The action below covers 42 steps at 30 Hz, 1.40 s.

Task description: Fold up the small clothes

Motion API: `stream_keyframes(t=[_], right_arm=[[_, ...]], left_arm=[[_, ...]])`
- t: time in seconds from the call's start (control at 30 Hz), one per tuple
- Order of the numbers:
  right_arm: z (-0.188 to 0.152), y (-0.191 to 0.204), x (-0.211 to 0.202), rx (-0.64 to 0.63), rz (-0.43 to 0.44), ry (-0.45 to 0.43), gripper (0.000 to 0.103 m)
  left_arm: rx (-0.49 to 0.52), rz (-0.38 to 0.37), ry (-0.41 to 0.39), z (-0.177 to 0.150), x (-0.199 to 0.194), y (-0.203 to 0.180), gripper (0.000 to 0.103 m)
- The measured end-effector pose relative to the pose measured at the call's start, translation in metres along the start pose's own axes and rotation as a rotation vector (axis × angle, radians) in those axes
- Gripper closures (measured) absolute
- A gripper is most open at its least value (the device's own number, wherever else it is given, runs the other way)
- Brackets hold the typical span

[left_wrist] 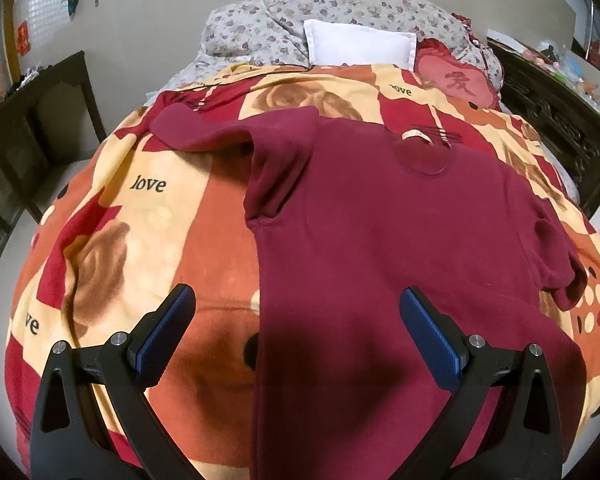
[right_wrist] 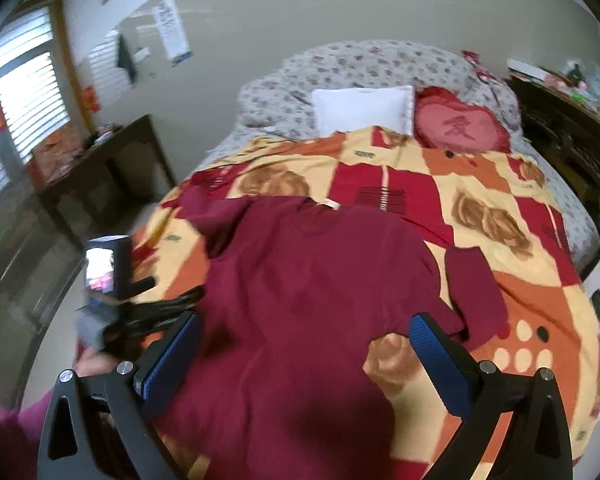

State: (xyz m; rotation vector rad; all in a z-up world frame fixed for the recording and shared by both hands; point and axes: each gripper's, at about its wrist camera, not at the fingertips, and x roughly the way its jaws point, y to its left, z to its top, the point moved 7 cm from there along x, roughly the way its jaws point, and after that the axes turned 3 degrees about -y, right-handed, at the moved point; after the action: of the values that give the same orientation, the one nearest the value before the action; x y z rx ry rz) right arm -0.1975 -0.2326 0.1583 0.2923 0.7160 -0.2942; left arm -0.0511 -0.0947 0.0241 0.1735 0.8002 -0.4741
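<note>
the dark red shirt (left_wrist: pixel 380 240) lies flat on the bed (left_wrist: pixel 148 216), both the left tongs (left_wrist: pixel 296 316) and the right tongs (right_wrist: pixel 304 340) wide and empty above its bottom part, so i think an uneven grab may give a crooked fold.

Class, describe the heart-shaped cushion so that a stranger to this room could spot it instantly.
Start at the bed's far end, where the flowered grey quilt is heaped. In front of it lie two cushions side by side, touching. The heart-shaped cushion is the right one, red with a darker character on it, unlike the plain white square pillow.
</note>
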Motion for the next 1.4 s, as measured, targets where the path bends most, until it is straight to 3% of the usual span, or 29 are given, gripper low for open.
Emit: stream_keyframes(t=[0.23, 0.43, 1.4], right_arm=[[-0.002, 0.004, 0.069, -0.004, -0.096, 0.001, 0.0], [-0.01, 0.006, 0.108, 0.036, -0.089, 0.046, 0.0], [-0.011, 0.014, 0.168, 0.056, -0.083, 0.124, 0.0]], left_arm=[[0.004, 0.01, 0.0, 0.003, 0.004, 0.0, 0.0], [0.006, 0.015, 0.006, 0.005, 0.008, -0.003, 0.0], [-0.002, 0.046, 0.012, 0.028, 0.039, 0.012, 0.0]])
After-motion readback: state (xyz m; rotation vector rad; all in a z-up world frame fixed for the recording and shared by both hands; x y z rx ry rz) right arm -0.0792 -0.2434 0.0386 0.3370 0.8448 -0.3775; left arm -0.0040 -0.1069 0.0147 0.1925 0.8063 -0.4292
